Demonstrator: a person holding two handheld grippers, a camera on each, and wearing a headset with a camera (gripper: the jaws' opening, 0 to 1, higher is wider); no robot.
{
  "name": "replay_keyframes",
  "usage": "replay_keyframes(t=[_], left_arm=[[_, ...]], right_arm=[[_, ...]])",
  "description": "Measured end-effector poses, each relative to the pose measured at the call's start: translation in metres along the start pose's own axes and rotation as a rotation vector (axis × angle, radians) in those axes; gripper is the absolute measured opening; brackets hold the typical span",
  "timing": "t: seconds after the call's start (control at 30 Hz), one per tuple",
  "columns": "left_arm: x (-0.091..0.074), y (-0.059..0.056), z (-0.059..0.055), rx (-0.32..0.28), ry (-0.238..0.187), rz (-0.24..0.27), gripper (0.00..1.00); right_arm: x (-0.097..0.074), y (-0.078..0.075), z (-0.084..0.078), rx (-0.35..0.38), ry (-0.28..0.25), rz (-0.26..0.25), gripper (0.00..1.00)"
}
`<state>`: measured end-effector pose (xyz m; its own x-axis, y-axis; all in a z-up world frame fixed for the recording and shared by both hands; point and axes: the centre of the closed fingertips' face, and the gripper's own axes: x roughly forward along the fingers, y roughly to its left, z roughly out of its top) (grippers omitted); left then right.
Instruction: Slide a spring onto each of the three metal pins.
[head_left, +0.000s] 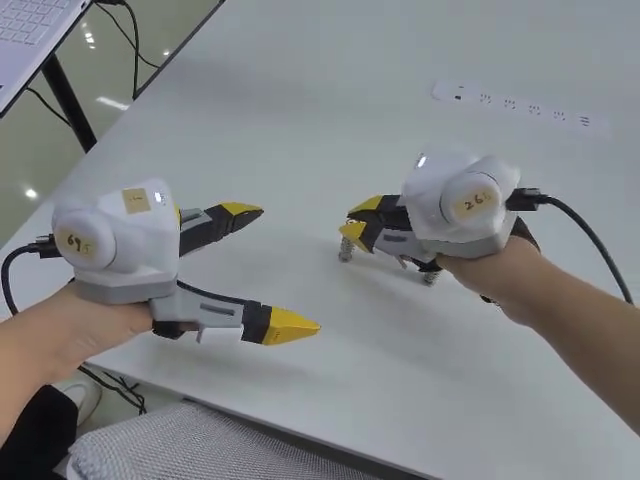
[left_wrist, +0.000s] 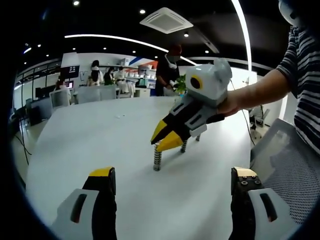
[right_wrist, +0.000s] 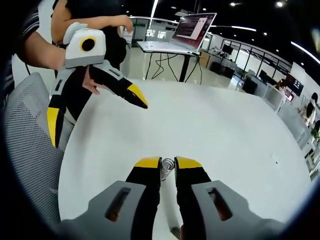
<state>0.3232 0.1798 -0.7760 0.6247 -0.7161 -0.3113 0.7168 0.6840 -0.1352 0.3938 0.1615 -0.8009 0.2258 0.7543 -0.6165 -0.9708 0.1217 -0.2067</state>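
Grey coiled metal spring (left_wrist: 157, 160): stands upright on the white workbench top (head_left: 300, 120), directly under the right gripper's tips. I take it to be seated over a pin, though no pin can be made out inside the coils.
Long axis: vertical, from bench surface up to the jaw tips.
Right gripper (right_wrist: 168, 161): grey and black with yellow tips. It slants down onto the spring from above, with its jaws drawn close together and pinching the spring's top end.
Left gripper (left_wrist: 173, 172): its jaws are spread wide and hold nothing. It hovers well apart from the spring and points towards it across the bench.
Nearer hand: the right, by far.
Two further upright springs (left_wrist: 183, 146): just behind the gripped one, near the right hand.
Coming move: probably a straight push down along that vertical axis. A slanted push could tip or buckle the coil.
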Motion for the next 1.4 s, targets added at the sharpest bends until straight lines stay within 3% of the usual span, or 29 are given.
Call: replay_keyframes(t=[0.27,0.53,0.6,0.73,1.1,1.4], left_arm=[[-0.001,0.0,-0.002,-0.001,0.003,-0.003,0.95],[0.0,0.0,-0.001,-0.004,-0.001,-0.004,0.94],[0.0,-0.001,-0.001,-0.002,0.001,-0.007,0.94],[0.002,-0.002,0.002,0.002,0.0,-0.008,0.95],[0.012,-0.001,0.016,0.008,-0.006,-0.029,0.96],[0.018,-0.004,0.017,0.027,0.019,-0.048,0.96]], right_arm=[[0.008,0.008,-0.011,-0.038,0.035,0.018,0.12],[0.005,0.007,-0.01,-0.004,0.026,0.024,0.13],[0.004,0.008,-0.008,0.036,0.008,0.035,0.13],[0.001,0.005,-0.004,0.057,-0.009,0.022,0.19],[-0.023,-0.001,0.004,0.122,-0.061,-0.004,0.27],[-0.044,-0.005,0.006,0.168,-0.116,-0.037,0.39]])
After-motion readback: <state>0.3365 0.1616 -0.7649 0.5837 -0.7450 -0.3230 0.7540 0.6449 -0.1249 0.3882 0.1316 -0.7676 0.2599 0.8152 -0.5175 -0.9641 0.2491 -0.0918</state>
